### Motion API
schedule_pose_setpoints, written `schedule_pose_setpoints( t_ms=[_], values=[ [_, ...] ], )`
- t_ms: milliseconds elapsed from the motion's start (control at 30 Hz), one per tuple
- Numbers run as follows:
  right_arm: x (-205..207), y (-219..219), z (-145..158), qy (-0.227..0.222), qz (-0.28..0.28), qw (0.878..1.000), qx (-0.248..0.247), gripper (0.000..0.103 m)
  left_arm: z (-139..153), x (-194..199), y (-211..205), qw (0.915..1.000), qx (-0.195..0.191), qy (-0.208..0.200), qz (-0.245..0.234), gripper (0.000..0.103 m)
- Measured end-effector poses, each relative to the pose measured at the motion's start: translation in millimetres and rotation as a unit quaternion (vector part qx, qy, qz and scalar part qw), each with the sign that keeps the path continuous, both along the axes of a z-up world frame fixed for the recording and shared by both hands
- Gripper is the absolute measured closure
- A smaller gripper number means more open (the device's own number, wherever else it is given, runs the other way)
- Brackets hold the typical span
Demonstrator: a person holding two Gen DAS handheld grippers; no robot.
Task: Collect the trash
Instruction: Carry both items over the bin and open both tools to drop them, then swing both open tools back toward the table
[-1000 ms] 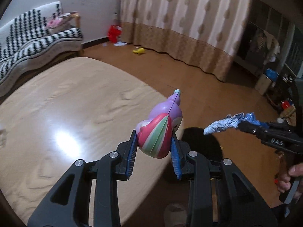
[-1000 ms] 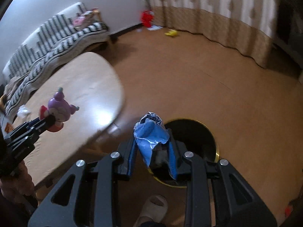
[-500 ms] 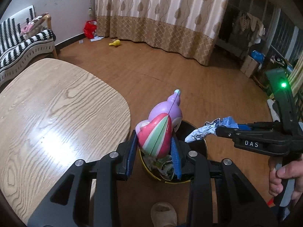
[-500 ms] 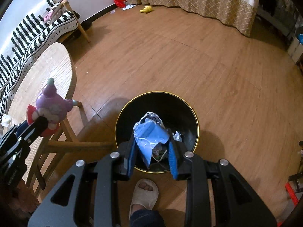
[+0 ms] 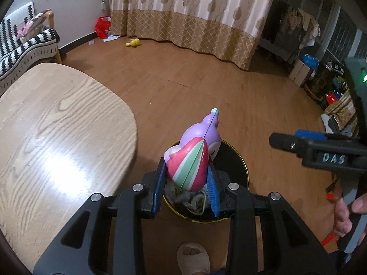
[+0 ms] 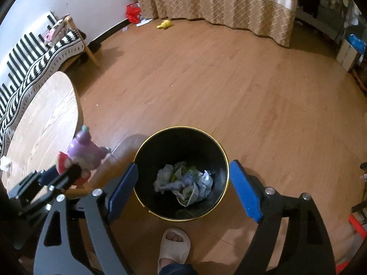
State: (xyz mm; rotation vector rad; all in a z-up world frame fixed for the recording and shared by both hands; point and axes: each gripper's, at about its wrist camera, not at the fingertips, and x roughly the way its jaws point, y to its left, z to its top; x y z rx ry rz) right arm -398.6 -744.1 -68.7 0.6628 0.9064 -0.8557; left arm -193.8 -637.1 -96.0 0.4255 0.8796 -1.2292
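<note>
Dropping step: right tool spread wide, empty, above bin.
Left tool: clamping toy over bin, probably release next.

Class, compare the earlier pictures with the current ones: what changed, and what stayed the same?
The right tool opened and let go of the crumpled blue wrapper, which is no longer between its fingers. Both tools swung from the table toward the black gold-rimmed bin. The left tool stays shut on the purple and pink squishy toy.
</note>
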Motion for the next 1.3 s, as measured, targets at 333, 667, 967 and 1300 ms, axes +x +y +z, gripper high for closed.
schedule_pose_setpoints(
  t_ms=[333, 667, 967, 1300],
  values=[
    [-16, -7, 12, -0.01, -0.047, 0.999, -0.017, 0.019, -24, -12, -24, 0.9995, 0.017, 0.015, -0.021, 0.07],
    [-31, -11, 17, -0.024, -0.071, 0.997, -0.019, 0.017, -40, -16, -44, 0.9992, 0.012, 0.032, -0.021, 0.026],
    [-10, -3, 24, -0.035, -0.049, 0.998, -0.016, 0.017, -14, 4, -13, 0.9996, -0.012, 0.024, 0.004, 0.014],
    [94, 54, 46, -0.06, 0.053, 0.996, -0.029, 0.013, 43, 89, 113, 0.9914, -0.048, -0.037, 0.116, 0.007]
  ],
)
